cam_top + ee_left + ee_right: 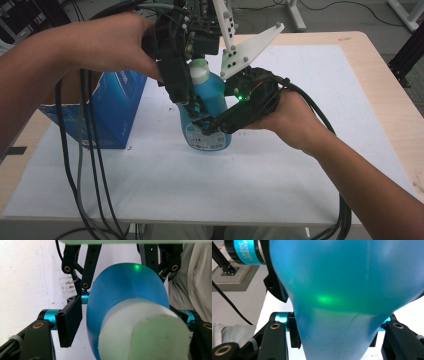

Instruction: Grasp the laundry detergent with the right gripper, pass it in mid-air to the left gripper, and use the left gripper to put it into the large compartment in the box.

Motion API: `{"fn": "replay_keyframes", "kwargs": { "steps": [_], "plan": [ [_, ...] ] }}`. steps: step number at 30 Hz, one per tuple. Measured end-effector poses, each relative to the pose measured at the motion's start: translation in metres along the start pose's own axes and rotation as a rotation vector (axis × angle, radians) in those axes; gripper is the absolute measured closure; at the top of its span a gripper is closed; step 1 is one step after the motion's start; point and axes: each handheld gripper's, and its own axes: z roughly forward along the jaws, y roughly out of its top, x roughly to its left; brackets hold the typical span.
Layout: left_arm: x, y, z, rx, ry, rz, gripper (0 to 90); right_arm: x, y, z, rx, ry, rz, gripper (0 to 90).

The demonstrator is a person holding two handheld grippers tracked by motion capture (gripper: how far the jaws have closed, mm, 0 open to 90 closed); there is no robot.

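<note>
Leave alone the glossy, square-edged blue carton [112, 112] at far left on the white mat [280, 165]. Just right of it, settle the left gripper [196, 111], set from above with jaws drawn narrow around the neck and shoulder of the blue bottle [210, 132], the near pad [68, 322] a sliver off the plastic and the far pad hidden behind the cap [200, 70]. Close squarely and centred, probably on the cap, so as not to skid on the smooth, rounded shoulder. Keep the bottle upright at the middle of the mat, clear of the carton. Hold firm with the right gripper [212, 126], clamped level across the waisted, translucent body, without crushing the thin wall. Mind the matte white cylinder of the cap, the slick blue plastic, the paper label low down.
</note>
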Motion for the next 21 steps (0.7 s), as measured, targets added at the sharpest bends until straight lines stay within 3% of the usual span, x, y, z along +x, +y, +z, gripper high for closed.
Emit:
{"fn": "replay_keyframes", "kwargs": {
  "steps": [12, 21],
  "plan": [
    [-0.0017, 0.0004, -0.0019, -0.015, -0.001, 0.02, 36.2, -0.0013, -0.0006, -0.0015, -0.007, -0.005, 0.002, 45.7],
    [-0.0023, 0.0, -0.0021, -0.021, -0.004, 0.026, 37.5, -0.0011, -0.0007, -0.0014, -0.007, -0.003, 0.005, 45.6]
  ]
}}
